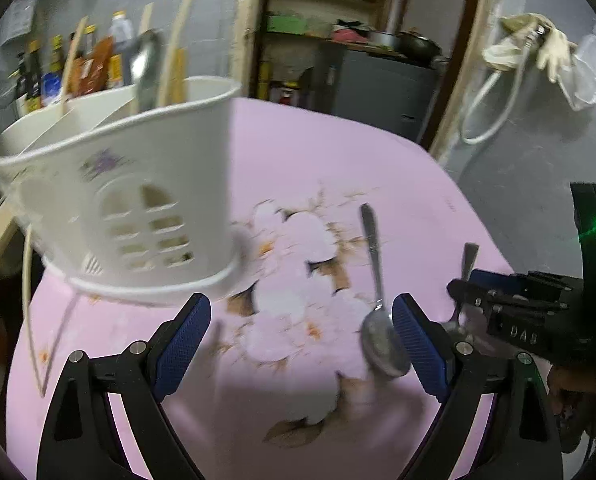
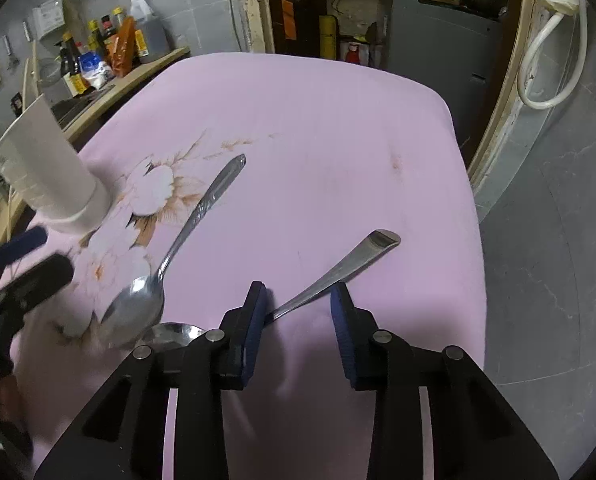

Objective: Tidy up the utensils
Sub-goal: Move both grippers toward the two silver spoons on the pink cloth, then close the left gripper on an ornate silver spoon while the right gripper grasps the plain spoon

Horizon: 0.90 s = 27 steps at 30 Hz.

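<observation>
Between the right gripper's (image 2: 298,300) part-open blue pads, not yet pinched, lies 1 steel spoon's handle (image 2: 337,270); the operator should centre it, then clamp firmly before lifting toward the white caddy (image 2: 46,172).

The far and right parts of the pink tablecloth (image 2: 337,120) are left open. The left side is blocked by the white caddy (image 1: 130,184); two spoons (image 2: 194,232) (image 2: 337,268) lie near the front, seemingly close together.

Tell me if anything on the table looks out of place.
Yes. Two spoons lie loose on the pink tablecloth, outside the white utensil holder. Two chopsticks also lie on the cloth beside it.
</observation>
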Available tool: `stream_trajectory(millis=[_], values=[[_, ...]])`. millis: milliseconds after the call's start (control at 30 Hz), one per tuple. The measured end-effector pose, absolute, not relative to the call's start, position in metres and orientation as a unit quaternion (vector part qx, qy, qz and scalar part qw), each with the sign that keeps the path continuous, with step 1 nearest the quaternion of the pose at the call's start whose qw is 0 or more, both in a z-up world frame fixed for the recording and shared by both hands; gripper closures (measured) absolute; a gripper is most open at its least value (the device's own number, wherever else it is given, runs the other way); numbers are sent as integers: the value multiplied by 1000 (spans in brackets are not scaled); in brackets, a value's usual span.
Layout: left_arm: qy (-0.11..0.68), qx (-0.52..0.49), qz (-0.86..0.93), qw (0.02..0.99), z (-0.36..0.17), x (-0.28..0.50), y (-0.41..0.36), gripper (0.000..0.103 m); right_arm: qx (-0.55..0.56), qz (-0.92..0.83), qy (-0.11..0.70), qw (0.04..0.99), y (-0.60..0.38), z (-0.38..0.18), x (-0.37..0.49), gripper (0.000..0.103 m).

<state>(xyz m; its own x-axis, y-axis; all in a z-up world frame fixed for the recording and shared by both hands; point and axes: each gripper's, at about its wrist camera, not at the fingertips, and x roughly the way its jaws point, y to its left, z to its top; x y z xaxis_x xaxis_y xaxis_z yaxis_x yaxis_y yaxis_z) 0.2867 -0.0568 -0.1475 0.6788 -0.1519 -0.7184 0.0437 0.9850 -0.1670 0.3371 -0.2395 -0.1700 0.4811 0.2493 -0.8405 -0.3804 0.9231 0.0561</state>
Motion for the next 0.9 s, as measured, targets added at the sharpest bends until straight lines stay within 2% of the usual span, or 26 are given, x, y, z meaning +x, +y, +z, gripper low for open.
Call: stream_trajectory(millis=[33, 133, 200, 267, 433, 600, 733, 800, 900], values=[[396, -65, -62, 914, -147, 289, -59, 17, -69, 185, 475, 858, -239, -170, 336, 73], [402, -52, -89, 910, -148, 301, -67, 33, -61, 192, 475, 857, -244, -169, 331, 73], [409, -47, -106, 905, -150, 309, -71, 48, -57, 197, 475, 855, -245, -167, 328, 74], [417, -44, -123, 899, -153, 317, -75, 53, -55, 203, 475, 854, -247, -166, 324, 75], [438, -40, -158, 884, -161, 340, -88, 57, -30, 217, 475, 852, -257, -167, 315, 75], [480, -10, -154, 864, -176, 361, -103, 75, 6, 212, 468, 858, -262, -169, 314, 77], [482, 2, -151, 863, -179, 362, -105, 80, 22, 200, 469, 860, -261, -169, 316, 77], [483, 6, -144, 863, -180, 360, -105, 91, 33, 192, 471, 860, -261, -169, 318, 77], [486, 6, -132, 864, -182, 356, -102, 99, 29, 187, 472, 861, -259, -168, 318, 77]])
